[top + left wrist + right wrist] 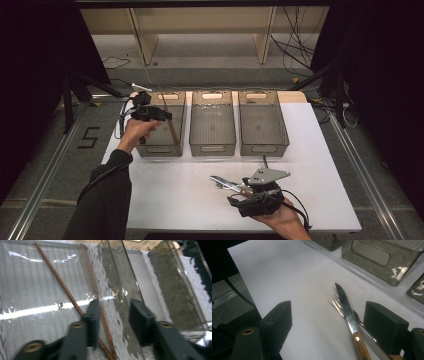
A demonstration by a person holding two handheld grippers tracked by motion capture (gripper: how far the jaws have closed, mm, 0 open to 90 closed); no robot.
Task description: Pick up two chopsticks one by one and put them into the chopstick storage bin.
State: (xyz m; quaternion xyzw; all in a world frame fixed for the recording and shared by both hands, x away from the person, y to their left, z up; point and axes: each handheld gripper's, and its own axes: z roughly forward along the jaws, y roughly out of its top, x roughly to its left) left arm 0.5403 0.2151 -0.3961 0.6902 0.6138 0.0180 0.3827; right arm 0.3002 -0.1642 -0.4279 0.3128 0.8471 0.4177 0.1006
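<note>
Brown chopsticks [170, 124] lie slanted in the left clear bin [159, 149]. My left gripper [167, 115] hovers over that bin. In the left gripper view its jaws [113, 307] stand apart, and a chopstick [60, 282] runs past the left jaw without being pinched. On the white table a wooden-handled knife [348, 312] lies across a fork [335, 300]. My right gripper [328, 315] is open, low over the table, with both pieces between its jaws. The high view has the right gripper [239, 191] at the front, by the knife [225, 183].
Two more clear bins, the middle one [212, 148] and the right one [264, 148], stand in a row with the left bin at the back of the white table [165, 200]. Cables and a shelf frame lie beyond the table.
</note>
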